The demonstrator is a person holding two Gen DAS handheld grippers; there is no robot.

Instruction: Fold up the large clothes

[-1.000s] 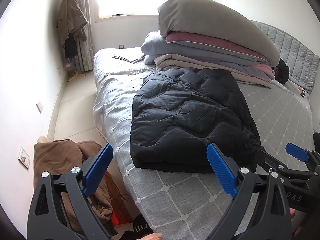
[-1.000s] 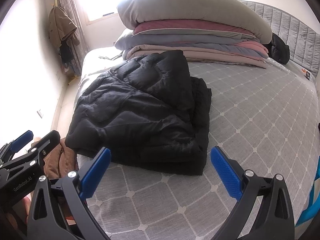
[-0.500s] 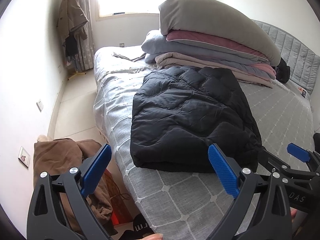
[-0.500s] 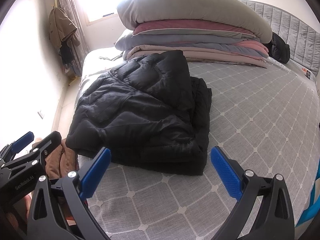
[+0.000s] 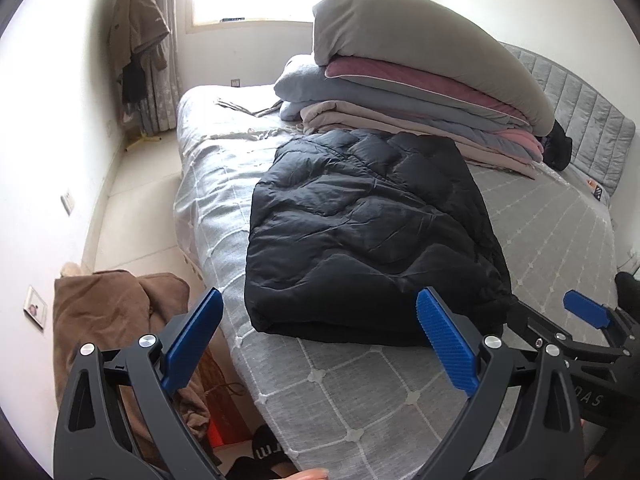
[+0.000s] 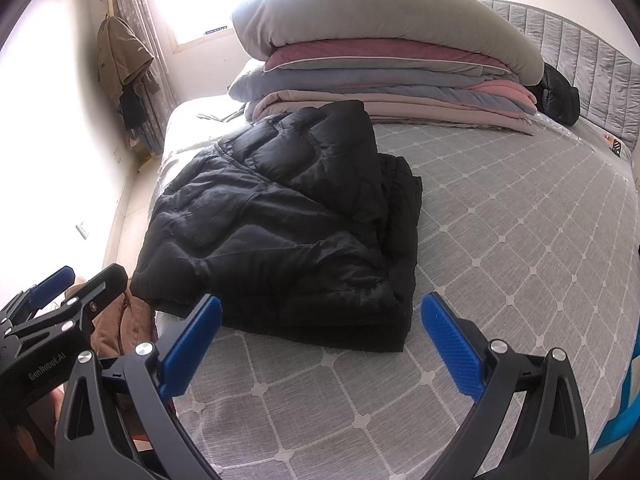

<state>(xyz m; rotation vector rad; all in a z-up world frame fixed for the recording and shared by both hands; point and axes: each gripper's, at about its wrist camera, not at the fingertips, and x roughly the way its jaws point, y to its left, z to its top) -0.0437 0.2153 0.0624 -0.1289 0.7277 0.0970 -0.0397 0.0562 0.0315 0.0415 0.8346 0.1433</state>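
So the black puffer jacket (image 5: 368, 236) is lying folded into a chunky rectangle on the grey quilted bed cover (image 6: 520, 240), close to the near edge of the bed and toward its left side, with its far end right up against the stack of folded blankets (image 5: 420, 112) that has a big grey duvet (image 6: 380, 12) sitting on top. In the right wrist view you can see the layers of the fold stacked along the jacket's right edge, and the top flap runs diagonally across it. The left gripper (image 5: 320, 344) hovers over the bed edge just in front of the jacket, blue pads spread wide, nothing between them. The right gripper (image 6: 320, 344) is the same story, jaws wide apart and empty, hanging over the bare cover just short of the jacket's near edge. Each gripper peeks into the other's camera, so they're side by side, neither one touching the fabric. Off the left side of the bed there's a brown garment (image 5: 116, 312) heaped up low by the wall, a brown coat (image 6: 124, 56) hangs in the corner by the curtain, and a small black bundle (image 6: 560, 96) sits by the grey padded headboard (image 5: 592, 136)
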